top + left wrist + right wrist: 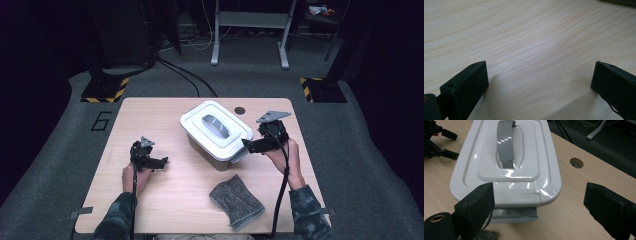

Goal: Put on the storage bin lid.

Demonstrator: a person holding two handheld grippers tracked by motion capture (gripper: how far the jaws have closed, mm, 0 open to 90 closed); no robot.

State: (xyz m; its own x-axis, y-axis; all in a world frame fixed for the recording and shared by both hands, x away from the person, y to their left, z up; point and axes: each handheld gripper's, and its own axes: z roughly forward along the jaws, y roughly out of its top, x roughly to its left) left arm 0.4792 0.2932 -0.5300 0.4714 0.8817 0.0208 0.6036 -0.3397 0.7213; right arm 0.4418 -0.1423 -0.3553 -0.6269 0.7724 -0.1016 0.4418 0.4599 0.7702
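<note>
Pale wooden table (pixel 165 200) amid dark carpeted floor (pixel 60 150), both grippers wide open, empty.

A light wooden table (pixel 150 200) with rounded corners is set on grey carpet (pixel 55 150). A round cable hole (pixel 240 110) is cut near the table's far edge. A figure 6 (pixel 101 121) is marked on the carpet off the table's left corner. Farther back, two dark stands are seen on yellow-and-black striped bases (pixel 106 90), and a grey metal frame (pixel 250 31) stands among loose cables (pixel 185 75). The surroundings are left in darkness.
</note>
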